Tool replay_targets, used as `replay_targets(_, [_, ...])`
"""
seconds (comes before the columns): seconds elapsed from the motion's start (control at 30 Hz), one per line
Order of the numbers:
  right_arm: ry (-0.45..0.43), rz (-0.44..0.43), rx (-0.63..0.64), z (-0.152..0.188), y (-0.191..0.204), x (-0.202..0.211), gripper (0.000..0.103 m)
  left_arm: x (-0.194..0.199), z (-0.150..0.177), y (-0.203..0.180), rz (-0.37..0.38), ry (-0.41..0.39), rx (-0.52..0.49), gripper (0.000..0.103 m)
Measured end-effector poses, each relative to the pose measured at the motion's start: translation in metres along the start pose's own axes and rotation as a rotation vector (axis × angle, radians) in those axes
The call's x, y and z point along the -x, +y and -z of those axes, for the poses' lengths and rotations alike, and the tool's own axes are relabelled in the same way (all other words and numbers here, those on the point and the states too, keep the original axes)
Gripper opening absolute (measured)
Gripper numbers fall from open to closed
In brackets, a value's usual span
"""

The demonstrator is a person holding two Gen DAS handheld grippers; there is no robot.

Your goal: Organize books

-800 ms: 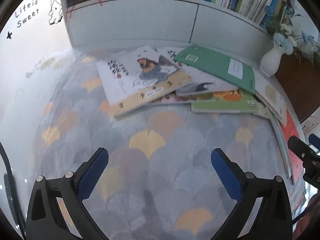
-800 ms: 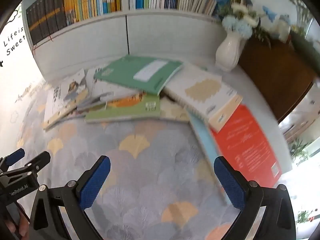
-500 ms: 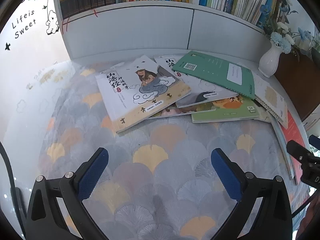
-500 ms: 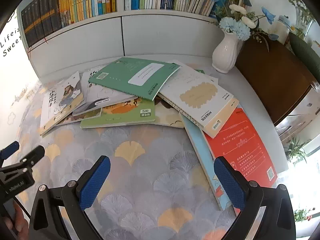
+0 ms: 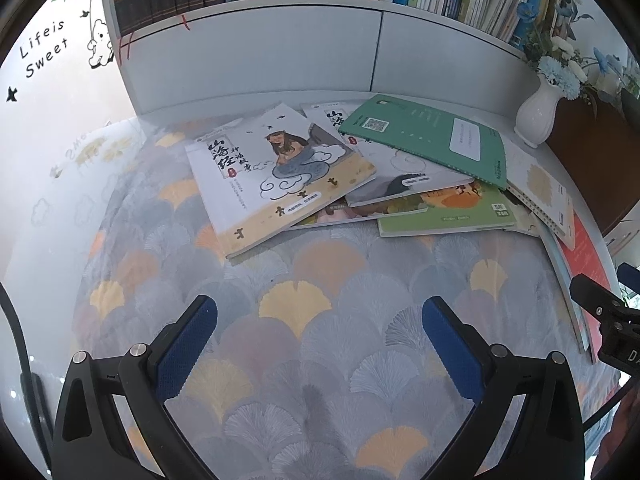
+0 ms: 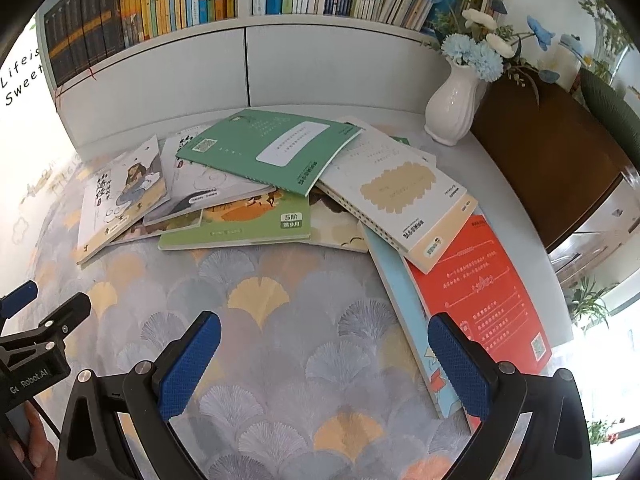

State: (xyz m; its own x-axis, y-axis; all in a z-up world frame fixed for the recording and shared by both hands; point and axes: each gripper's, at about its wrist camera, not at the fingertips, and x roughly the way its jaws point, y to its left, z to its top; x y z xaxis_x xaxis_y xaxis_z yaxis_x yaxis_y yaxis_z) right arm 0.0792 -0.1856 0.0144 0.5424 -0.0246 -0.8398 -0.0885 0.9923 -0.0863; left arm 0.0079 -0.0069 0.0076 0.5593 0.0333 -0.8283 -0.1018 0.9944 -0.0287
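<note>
The left gripper (image 5: pixel 320 334) hovers over the table (image 5: pixel 320 380) with jaws spread wide, gripping nothing; the right gripper (image 6: pixel 324 350) hangs likewise, jaws spread and empty. The books lie in a loose overlapping heap at twelve o'clock of both grippers; the green notebook (image 6: pixel 272 148) rests on top, the illustrated white book (image 5: pixel 276 172) at its nine o'clock, the cream spiral notebook (image 6: pixel 400 196) at its four o'clock, overlapping the red book (image 6: pixel 484 292); a white vase (image 6: pixel 454 108) stands at one o'clock, near the heap.
</note>
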Motion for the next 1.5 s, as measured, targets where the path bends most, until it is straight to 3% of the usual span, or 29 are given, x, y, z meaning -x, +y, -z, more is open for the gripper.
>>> replay_targets(0.23, [0.003, 0.001, 0.005, 0.000, 0.002, -0.002, 0.103, -0.002, 0.001, 0.002, -0.040, -0.010, -0.029, 0.102])
replay_targets(0.4, [0.021, -0.004, 0.015, 0.000, 0.009, -0.006, 0.103, -0.006, 0.001, 0.007, -0.011, 0.010, -0.002, 0.102])
replay_targets(0.87, [0.043, -0.028, 0.043, -0.012, 0.026, -0.024, 0.103, -0.019, -0.006, 0.029, -0.056, 0.017, 0.060, 0.102])
replay_targets(1.07, [0.023, -0.042, 0.079, -0.036, 0.045, -0.033, 0.103, -0.025, -0.016, 0.049, -0.095, 0.015, 0.080, 0.102])
replay_targets(1.23, [-0.017, -0.070, 0.131, -0.063, 0.071, -0.041, 0.103, -0.039, -0.034, 0.081, -0.100, 0.007, 0.156, 0.102])
replay_targets(1.4, [-0.009, -0.147, 0.181, -0.095, 0.106, -0.066, 0.102, -0.061, -0.046, 0.108, -0.113, 0.051, 0.232, 0.101])
replay_targets(1.5, [0.014, -0.195, 0.197, -0.111, 0.124, -0.086, 0.093, -0.073, -0.050, 0.115, -0.106, 0.073, 0.259, 0.099])
